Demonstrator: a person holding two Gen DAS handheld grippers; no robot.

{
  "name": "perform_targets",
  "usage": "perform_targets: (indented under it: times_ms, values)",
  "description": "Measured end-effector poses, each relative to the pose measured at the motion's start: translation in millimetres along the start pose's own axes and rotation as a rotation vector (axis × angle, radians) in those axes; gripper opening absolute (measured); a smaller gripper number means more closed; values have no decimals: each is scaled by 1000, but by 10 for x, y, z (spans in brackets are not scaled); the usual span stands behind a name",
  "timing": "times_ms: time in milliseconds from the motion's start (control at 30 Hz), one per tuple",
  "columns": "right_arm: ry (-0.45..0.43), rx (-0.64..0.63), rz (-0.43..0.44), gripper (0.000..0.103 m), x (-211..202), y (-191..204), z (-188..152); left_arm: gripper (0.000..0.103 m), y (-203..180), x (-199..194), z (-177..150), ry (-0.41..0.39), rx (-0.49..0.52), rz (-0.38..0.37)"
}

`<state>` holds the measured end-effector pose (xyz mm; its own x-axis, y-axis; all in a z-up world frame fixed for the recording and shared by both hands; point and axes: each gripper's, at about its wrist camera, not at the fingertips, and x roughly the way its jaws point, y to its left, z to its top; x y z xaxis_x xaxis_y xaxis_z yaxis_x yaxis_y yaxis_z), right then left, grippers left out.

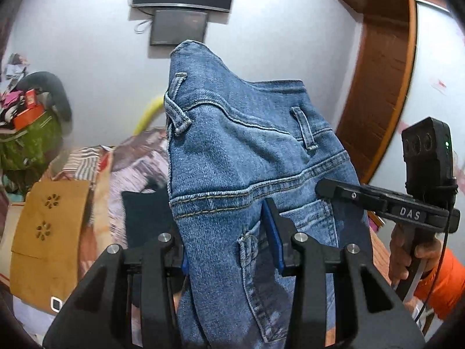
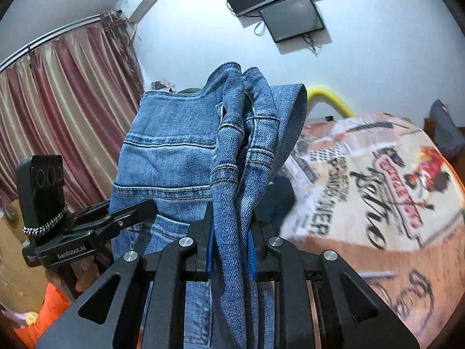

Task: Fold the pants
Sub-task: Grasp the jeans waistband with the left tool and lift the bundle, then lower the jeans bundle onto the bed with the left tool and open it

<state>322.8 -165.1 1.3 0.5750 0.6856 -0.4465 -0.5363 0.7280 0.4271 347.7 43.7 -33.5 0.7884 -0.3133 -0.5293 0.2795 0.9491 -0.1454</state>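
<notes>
- Left gripper (image 1: pixel 229 232), nearest the lens in the left wrist view: blue pads closed on the jeans (image 1: pixel 247 151) just below the yoke seam, denim bunched between the fingers.
- Right gripper (image 2: pixel 232 241), nearest in its own view: pads clamped on a thick gathered roll of the same jeans (image 2: pixel 174 157), several seams stacked in the bite.
- Jeans lifted off the bed (image 2: pixel 363 180), waistband uppermost, back pocket and belt loops facing the left camera; lower legs out of frame below.
- Both tools pointing forward and slightly upward toward the wall screens (image 1: pixel 180 8), held close together, each visible in the other's view at the garment's edge.
- Person's hand (image 1: pixel 412 258) wrapped round the right tool's handle, orange sleeve beneath.
- Likely trouble: thick bunch in the right bite slipping layer by layer under the hanging weight, leaving only one layer held.
- Also likely: uneven grips giving a skewed fold once laid down, since the left bite sits on flat cloth and the right on a twisted roll.
- Dark item (image 2: pixel 276 195) on the printed bedcover possibly snagging the legs on lowering.
</notes>
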Motion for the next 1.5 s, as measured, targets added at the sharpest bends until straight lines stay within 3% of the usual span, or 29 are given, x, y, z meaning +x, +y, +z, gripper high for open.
perform_targets:
  times_ms: [300, 600, 733, 833, 900, 1033, 1167, 1500]
  values:
    - [106, 27, -22, 16, 1145, -143, 25, 42, 916, 809, -69, 58, -90, 88]
    - [311, 120, -162, 16, 2278, -707, -367, 43, 1749, 2172, -667, 277, -236, 99]
    - [369, 128, -166, 21, 2399, -836, -408, 51, 1860, 2610, -1013, 396, -300, 89]
    - [382, 50, -186, 26, 2310, -740, -394, 53, 1875, 2521, -1070, 352, -331, 84]
    - [380, 15, -201, 27, 2197, -677, -390, 53, 1870, 2465, -1061, 369, -323, 113]
    - [348, 2, -197, 28, 1997, -640, -404, 52, 1665, 2097, -991, 364, -199, 229]
    - [269, -40, -181, 28, 1574, -414, -364, 53, 1429, 1575, -813, 303, -116, 256]
    - [-44, -211, -125, 28, 15, 595, -209, 53, 450, -178, -320, -19, -22, 245]
